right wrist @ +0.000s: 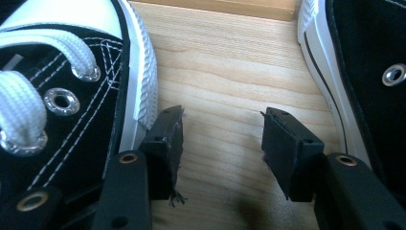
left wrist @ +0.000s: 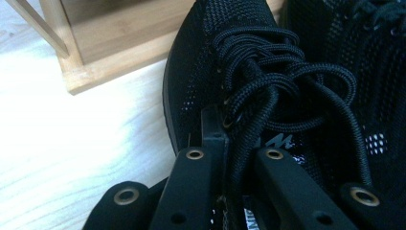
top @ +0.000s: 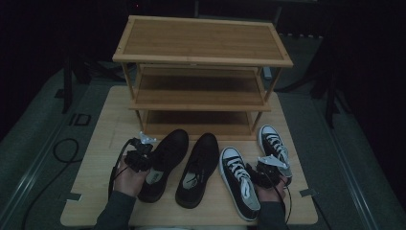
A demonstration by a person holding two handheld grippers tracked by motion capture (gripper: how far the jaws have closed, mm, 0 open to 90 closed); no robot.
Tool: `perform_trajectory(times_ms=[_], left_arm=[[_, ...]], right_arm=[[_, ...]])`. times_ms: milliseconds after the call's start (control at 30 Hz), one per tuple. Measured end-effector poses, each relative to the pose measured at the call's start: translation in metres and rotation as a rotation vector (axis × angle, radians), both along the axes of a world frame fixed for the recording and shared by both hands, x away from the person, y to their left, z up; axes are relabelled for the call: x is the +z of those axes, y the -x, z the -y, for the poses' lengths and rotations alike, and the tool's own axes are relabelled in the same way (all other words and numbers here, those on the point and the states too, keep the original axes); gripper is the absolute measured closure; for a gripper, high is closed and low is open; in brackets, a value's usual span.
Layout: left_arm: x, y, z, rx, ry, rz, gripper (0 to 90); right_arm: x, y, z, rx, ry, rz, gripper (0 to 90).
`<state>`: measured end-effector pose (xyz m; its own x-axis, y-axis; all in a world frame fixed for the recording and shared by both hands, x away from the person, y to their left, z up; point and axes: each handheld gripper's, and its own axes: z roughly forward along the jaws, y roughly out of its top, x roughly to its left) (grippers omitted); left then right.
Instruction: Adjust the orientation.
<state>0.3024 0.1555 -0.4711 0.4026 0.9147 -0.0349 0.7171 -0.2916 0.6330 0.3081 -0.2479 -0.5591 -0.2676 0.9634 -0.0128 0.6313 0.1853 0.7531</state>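
Black mesh shoe (top: 163, 160) on counter (top: 95, 143) before the rack (top: 201, 72): left tongs (left wrist: 234, 143) clenched on its collar, grasp done. Right tongs (right wrist: 220, 143) released between sneakers (top: 239, 177). Next: lift to shelf, likely.

Table (top: 95, 191): light wood board, centre frame.
Rack (top: 201, 43): three-tier bamboo, upper centre.
Floor (top: 33, 139): grey.
Surroundings: dark.

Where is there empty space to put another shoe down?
All three shelves of the rack are bare. The table is free left of the left gripper, which grips a black shoe. In front of the rack it is crowded: two black shoes and two sneakers, with the open right gripper between the sneakers.
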Motion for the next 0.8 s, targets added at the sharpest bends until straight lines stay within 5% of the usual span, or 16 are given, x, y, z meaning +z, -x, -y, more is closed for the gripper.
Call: perform_trajectory(times_ms=[800], left_arm=[[0.009, -0.027, -0.006, 0.011, 0.004, 0.038, 88.0]], right_arm=[[0.000, 0.000, 0.000, -0.002, -0.002, 0.001, 49.1]])
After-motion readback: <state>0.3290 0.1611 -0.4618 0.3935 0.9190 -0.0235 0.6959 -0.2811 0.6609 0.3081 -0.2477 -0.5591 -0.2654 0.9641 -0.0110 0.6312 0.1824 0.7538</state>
